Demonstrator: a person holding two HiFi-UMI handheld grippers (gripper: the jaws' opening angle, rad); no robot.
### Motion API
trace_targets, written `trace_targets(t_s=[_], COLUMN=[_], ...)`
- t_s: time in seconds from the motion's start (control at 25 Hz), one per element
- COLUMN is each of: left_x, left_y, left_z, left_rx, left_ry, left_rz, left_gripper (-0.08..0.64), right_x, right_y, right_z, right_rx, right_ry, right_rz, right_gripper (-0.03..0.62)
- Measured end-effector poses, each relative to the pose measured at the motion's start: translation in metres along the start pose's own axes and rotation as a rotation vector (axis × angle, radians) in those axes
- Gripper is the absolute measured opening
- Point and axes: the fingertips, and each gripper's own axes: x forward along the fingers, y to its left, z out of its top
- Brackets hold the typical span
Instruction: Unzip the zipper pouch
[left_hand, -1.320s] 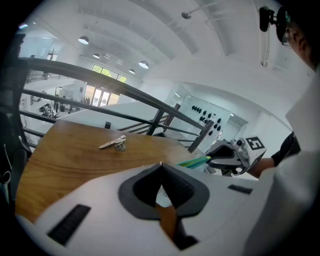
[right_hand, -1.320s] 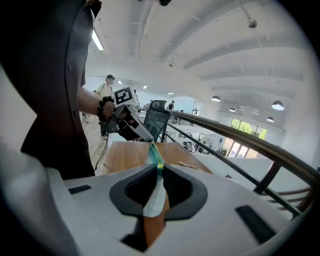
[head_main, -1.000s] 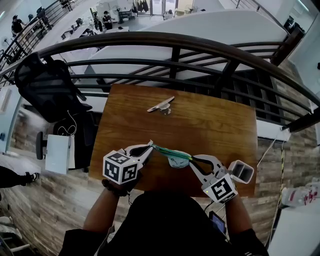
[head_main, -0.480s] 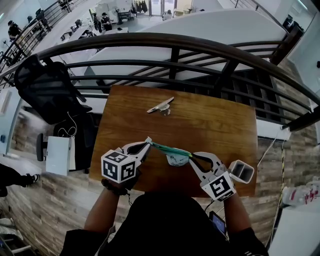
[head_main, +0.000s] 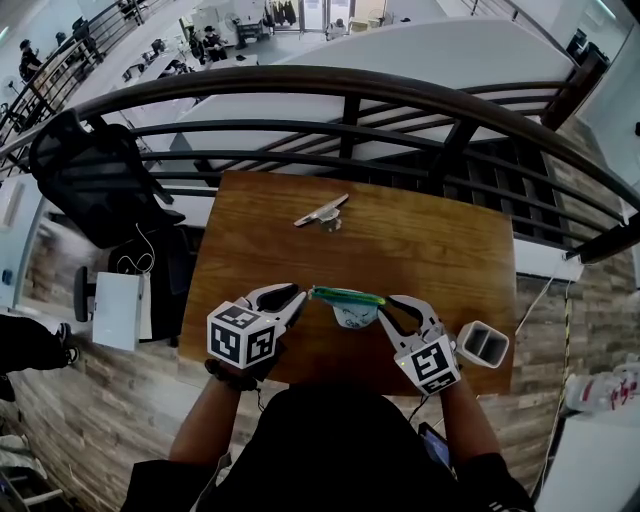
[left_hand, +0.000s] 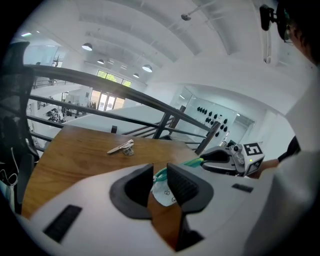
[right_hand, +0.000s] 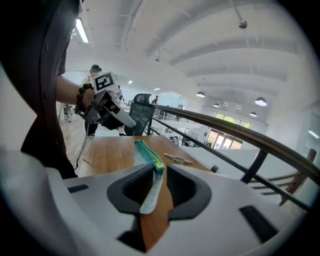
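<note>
A small white zipper pouch (head_main: 347, 312) with a green zipper (head_main: 345, 296) lies near the front of the wooden table (head_main: 430, 250), between my two grippers. My left gripper (head_main: 302, 300) sits just off the pouch's left end with its jaws opening. The pouch (left_hand: 162, 189) shows beyond the gap, untouched by the pads. My right gripper (head_main: 385, 308) is at the right end, jaws also opening. That end of the pouch (right_hand: 149, 192) and the zipper (right_hand: 148, 152) stand loose between its pads.
A small metal tool (head_main: 322, 210) lies at the table's far middle. A white open box (head_main: 483, 343) sits at the front right corner. A dark railing (head_main: 340, 80) runs behind the table, and an office chair (head_main: 95, 170) stands to the left.
The left gripper has let go of the pouch's left end and opened. The stretched pouch has slackened and shortened. The right gripper's jaws have widened and it has shifted slightly inward.
</note>
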Motion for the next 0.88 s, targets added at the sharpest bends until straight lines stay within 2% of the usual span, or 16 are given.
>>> trace_targets(t_s=[0.04,0.08,0.24,0.56,0.72,0.88], left_x=[0.000,0.000,-0.001,-0.001,0.000,0.002], left_y=[-0.001,-0.002,0.000,0.000,-0.005,-0.014], left_z=[-0.002,-0.004,-0.008,-0.012,-0.013,-0.012], left_rx=[-0.002,-0.005,-0.032,-0.082,-0.090,-0.094], left_ry=[0.006,0.010,0.001,-0.015,-0.022,-0.053], left_rz=[-0.006,-0.010,-0.003,0.019,0.025,0.028], left_gripper=[0.098,0.107,0.107,0.107,0.107,0.107], right_x=[-0.001,-0.002,-0.007,-0.024,-0.040,-0.049], right_y=[-0.004,-0.007,-0.017,-0.057,-0.081,-0.088], right_z=[-0.002,-0.004,-0.012,-0.047,-0.050,-0.049], right_rx=[0.024,0.046,0.066,0.173,0.229,0.284], right_ry=[0.000,0.000,0.017,0.109,0.088,0.038], right_rz=[-0.008,-0.010,-0.037,-0.229,-0.300,-0.291], right_gripper=[0.090,0.104,0.106,0.084,0.078,0.074])
